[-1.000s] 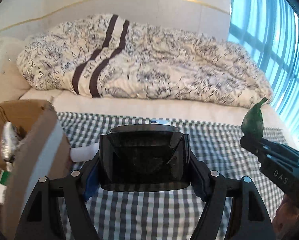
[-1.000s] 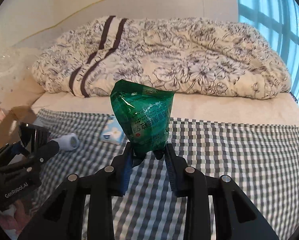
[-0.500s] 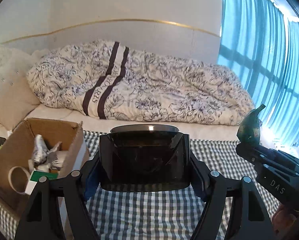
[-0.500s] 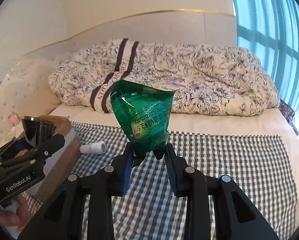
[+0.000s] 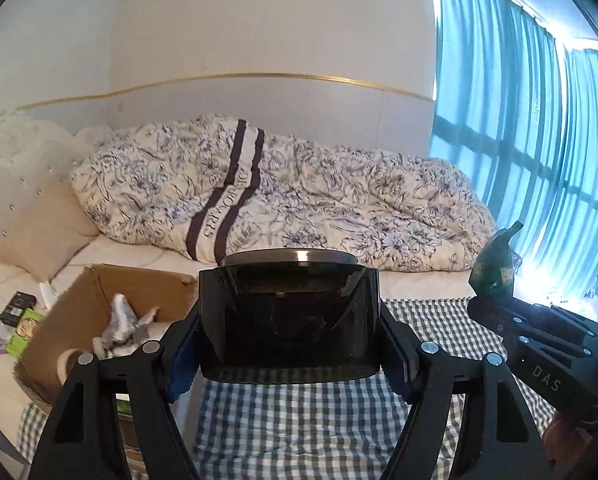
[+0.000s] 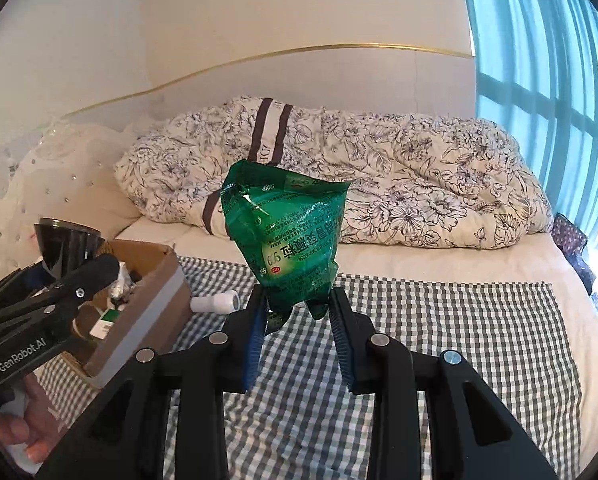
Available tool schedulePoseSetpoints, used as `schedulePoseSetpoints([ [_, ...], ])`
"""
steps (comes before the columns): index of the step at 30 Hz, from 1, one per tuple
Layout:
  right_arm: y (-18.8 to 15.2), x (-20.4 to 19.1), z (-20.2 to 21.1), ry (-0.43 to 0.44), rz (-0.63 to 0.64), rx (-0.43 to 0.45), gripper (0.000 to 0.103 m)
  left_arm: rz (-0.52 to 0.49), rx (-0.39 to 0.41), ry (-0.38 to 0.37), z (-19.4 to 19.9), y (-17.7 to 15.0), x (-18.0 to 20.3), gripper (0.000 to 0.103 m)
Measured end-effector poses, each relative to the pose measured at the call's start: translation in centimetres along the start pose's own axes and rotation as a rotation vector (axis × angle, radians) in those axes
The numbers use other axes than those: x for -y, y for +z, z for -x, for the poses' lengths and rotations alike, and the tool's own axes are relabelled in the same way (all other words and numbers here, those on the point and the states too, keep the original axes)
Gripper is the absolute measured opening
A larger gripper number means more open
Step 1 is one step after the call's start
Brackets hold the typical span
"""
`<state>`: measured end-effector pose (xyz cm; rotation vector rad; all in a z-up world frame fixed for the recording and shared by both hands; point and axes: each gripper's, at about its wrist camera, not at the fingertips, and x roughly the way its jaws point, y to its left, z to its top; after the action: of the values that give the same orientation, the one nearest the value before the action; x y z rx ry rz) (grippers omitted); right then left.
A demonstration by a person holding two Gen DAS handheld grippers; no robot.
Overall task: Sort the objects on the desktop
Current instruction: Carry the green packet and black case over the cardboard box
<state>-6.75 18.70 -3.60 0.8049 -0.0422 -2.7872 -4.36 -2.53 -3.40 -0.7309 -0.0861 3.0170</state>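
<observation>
Carry step. Left gripper clamps a dark smoked-plastic cup; right gripper pinches a crinkled green foil sachet, both aloft over the bed. Next, presumably: release into the open brown cardboard box (half full).

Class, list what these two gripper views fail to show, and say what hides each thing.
- Left wrist view: the checked cloth straight ahead is hidden by the dark glossy cup.
- Both views: the floor of the brown cardboard box is hidden by its walls.
- Right wrist view: the green foil packet has print too small to read.
</observation>
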Motion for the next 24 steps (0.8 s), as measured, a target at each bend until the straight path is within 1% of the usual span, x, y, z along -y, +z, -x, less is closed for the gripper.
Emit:
schedulePoseSetpoints([
  [7, 0.7, -2.5, 0.4, 0.045, 0.026, 0.007, 0.031, -0.006, 0.018, 0.030, 2.0, 0.6, -2.5, 0.077],
  [10, 1.0, -3.9, 0.5, 0.081, 0.044, 0.016, 0.031, -0.006, 0.022, 0.050, 2.4, 0.8, -4.0, 0.077],
  [24, 2.6, -12.1, -2.3, 0.211, 0.131, -0.006, 0.031, 0.023, 0.014, 0.190, 3.6, 1.2, -12.3, 0.077],
])
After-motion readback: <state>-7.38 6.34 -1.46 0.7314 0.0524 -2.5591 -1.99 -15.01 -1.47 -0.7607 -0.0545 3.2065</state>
